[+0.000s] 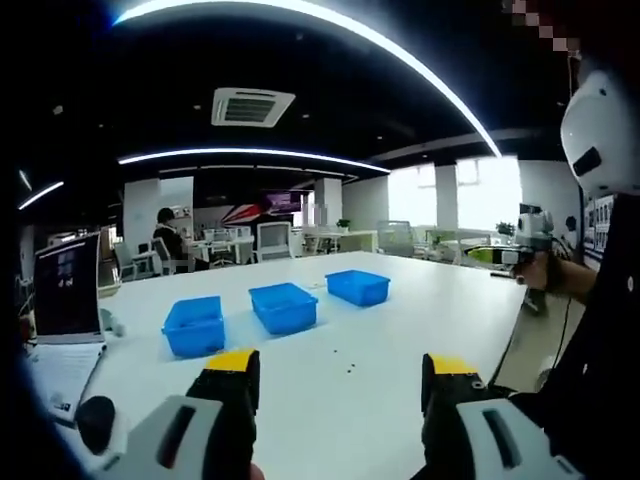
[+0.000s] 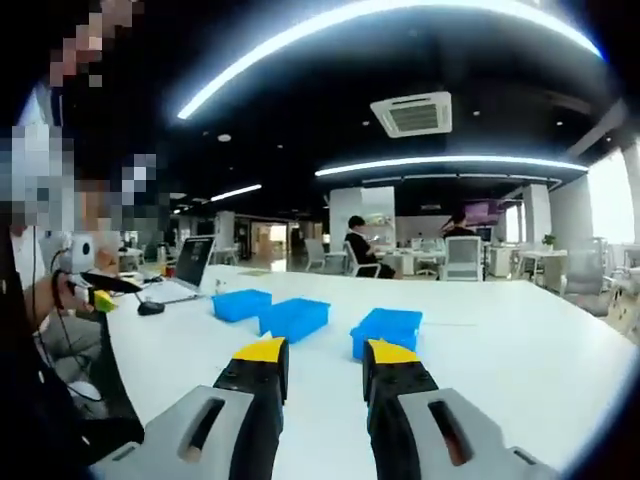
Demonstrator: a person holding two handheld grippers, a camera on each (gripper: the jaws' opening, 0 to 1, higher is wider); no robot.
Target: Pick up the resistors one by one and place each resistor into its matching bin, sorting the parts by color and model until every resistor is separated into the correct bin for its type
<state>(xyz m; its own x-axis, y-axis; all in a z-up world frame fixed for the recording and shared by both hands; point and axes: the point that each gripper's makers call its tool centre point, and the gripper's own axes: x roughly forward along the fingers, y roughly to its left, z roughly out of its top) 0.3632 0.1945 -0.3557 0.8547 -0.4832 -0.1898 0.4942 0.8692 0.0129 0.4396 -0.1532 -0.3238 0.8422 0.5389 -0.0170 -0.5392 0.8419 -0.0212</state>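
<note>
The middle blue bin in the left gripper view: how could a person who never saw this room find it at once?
Find the big white table. Three open blue bins stand on it in a slanted row. The middle blue bin has the near bin toward the laptop and the far bin toward the windows; it alone has a blue bin on each side.

A dark ceiling [image 1: 330, 100] is crossed by curved light strips [image 2: 400, 20], a ceiling vent [image 1: 252, 106] is set in it, and bright windows [image 1: 455, 195] are seen beyond office desks and chairs [image 2: 463, 258].
</note>
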